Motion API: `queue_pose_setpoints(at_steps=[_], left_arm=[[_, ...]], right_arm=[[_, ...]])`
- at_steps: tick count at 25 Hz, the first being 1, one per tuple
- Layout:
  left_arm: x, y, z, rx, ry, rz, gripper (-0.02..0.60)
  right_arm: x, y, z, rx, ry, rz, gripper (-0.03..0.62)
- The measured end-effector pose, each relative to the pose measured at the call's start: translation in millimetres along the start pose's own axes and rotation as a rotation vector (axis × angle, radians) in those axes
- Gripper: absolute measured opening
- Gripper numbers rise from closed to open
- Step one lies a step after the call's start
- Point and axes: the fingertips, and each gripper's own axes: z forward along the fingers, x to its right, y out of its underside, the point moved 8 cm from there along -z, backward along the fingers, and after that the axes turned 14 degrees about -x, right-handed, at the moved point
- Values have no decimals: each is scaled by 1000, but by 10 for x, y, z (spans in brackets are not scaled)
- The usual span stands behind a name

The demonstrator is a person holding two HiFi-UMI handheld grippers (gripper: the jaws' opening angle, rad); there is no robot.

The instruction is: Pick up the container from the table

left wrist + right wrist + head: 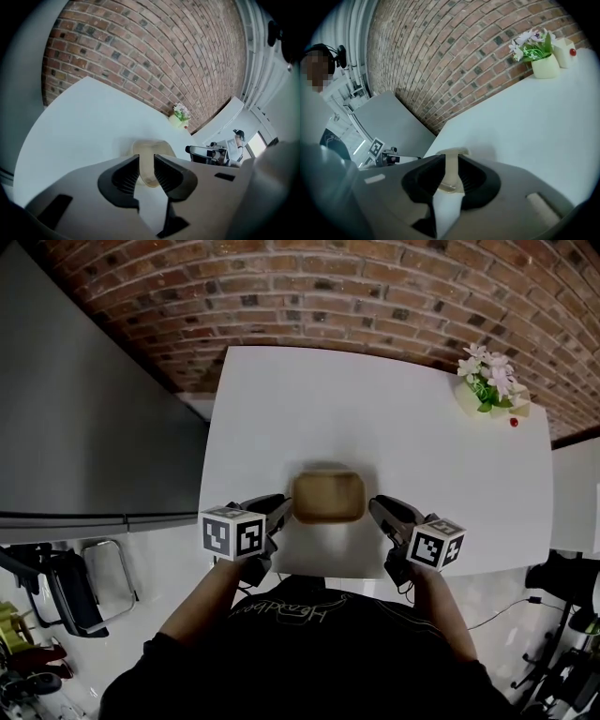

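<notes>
A tan, rounded-rectangular container (328, 496) is near the front edge of the white table (375, 409). A soft shadow spreads past its far side. My left gripper (285, 506) is at its left end, and in the left gripper view (146, 168) the jaws close on the container's rim (151, 149). My right gripper (376, 508) holds the right end. In the right gripper view (451, 172) the thin wall of the container (453, 153) is pinched between the dark pads.
A pot of pink-white flowers (487, 385) stands at the table's far right corner, with a small red-topped item (514, 421) beside it. A grey cabinet (84, 427) runs along the left. A brick wall (375, 287) lies behind. A person (236, 140) stands farther off.
</notes>
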Motion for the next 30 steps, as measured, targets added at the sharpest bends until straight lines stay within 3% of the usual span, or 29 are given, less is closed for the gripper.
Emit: queue_pose_setpoints(at_steps=[9, 30], left_arm=[[-223, 15, 283, -48, -22, -84, 84], [-258, 37, 415, -35, -8, -168, 81]], right_arm=[[252, 59, 218, -76, 45, 55, 98], [411, 146, 412, -85, -21, 170, 94]])
